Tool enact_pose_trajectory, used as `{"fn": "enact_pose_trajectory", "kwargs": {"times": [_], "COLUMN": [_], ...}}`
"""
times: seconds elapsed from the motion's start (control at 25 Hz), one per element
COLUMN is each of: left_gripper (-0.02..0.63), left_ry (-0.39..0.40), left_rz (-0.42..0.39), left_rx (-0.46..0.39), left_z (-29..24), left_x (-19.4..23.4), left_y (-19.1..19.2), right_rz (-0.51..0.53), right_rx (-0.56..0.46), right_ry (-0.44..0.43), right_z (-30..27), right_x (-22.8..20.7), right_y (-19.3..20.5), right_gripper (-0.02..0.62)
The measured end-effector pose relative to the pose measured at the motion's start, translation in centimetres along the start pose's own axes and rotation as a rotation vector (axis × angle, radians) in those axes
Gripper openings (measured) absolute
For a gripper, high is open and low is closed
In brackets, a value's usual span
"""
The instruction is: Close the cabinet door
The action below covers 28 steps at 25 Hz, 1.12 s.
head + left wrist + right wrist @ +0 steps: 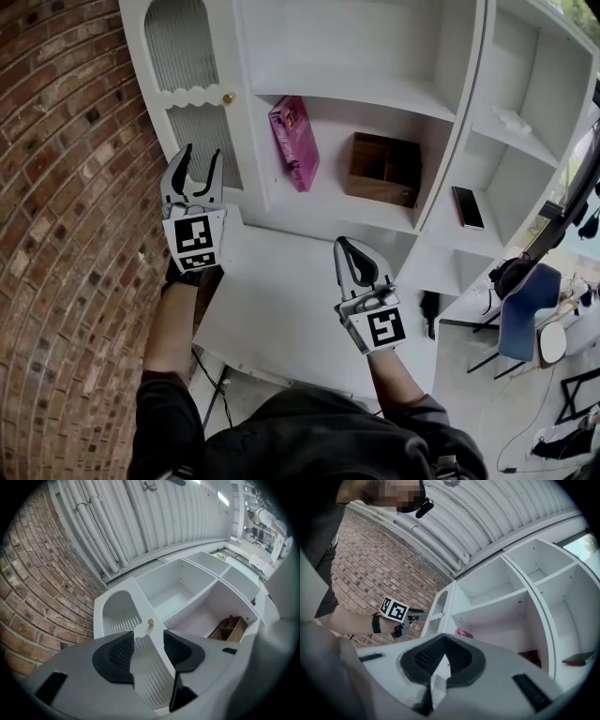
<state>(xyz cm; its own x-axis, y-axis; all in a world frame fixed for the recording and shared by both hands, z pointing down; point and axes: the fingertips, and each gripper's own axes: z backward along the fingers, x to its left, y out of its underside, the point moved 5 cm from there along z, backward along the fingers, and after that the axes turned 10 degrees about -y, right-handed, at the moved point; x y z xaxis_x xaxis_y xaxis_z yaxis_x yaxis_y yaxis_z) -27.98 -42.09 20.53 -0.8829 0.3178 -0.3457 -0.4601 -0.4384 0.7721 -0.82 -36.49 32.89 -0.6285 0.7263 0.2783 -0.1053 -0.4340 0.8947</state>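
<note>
The white cabinet's door (183,56) stands open at the left, with ribbed glass panels and a small brass knob (228,97). My left gripper (202,155) is open and points up at the door's lower panel. In the left gripper view the ribbed panel (147,677) shows between the spread jaws, below the knob (150,621); I cannot tell if a pad touches it. My right gripper (349,246) is shut and empty, and it hovers over the cabinet's counter (281,319), right of the door. Its pads meet at the tips (443,641).
A brick wall (66,234) stands close behind the open door at the left. On the shelves are a pink book (295,141), a wooden box (382,169) and a phone (467,206). A blue chair (525,309) stands at the right.
</note>
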Motion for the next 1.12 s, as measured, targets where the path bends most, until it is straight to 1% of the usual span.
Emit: {"fn": "enact_pose_trajectory", "kwargs": {"times": [0.24,0.4,0.48,0.64,0.84,0.96,1.12], "left_gripper": [0.181,0.155,0.135,0.121,0.072,0.04,0.012], "left_ry": [-0.008,-0.028,-0.035,-0.043,-0.037,-0.044,-0.055], "left_rz": [0.036,0.07,0.075,0.084,0.101,0.119,0.136], "left_rx": [0.002,0.002,0.001,0.006,0.027,0.037,0.048], "left_z": [4.5,7.7,9.3,12.2,14.8,16.1,17.4], "left_x": [2.7,4.6,5.4,6.6,7.5,8.0,8.6], "left_y": [-1.0,-1.6,-1.9,-2.2,-2.2,-2.2,-2.2], "right_rz": [0.01,0.015,0.017,0.017,0.007,0.03,0.04], "right_rx": [-0.035,-0.049,-0.055,-0.063,-0.04,-0.078,-0.09], "right_ry": [-0.049,-0.077,-0.087,-0.098,-0.107,-0.114,-0.123], "right_z": [-1.4,-2.1,-2.3,-2.7,-3.0,-3.1,-3.4], "right_x": [2.5,4.0,4.8,6.2,7.8,8.1,8.6], "right_y": [-1.6,-2.5,-2.9,-3.9,-4.8,-4.8,-5.2], "right_gripper": [0.001,0.0,0.0,0.001,0.0,0.001,0.001]}}
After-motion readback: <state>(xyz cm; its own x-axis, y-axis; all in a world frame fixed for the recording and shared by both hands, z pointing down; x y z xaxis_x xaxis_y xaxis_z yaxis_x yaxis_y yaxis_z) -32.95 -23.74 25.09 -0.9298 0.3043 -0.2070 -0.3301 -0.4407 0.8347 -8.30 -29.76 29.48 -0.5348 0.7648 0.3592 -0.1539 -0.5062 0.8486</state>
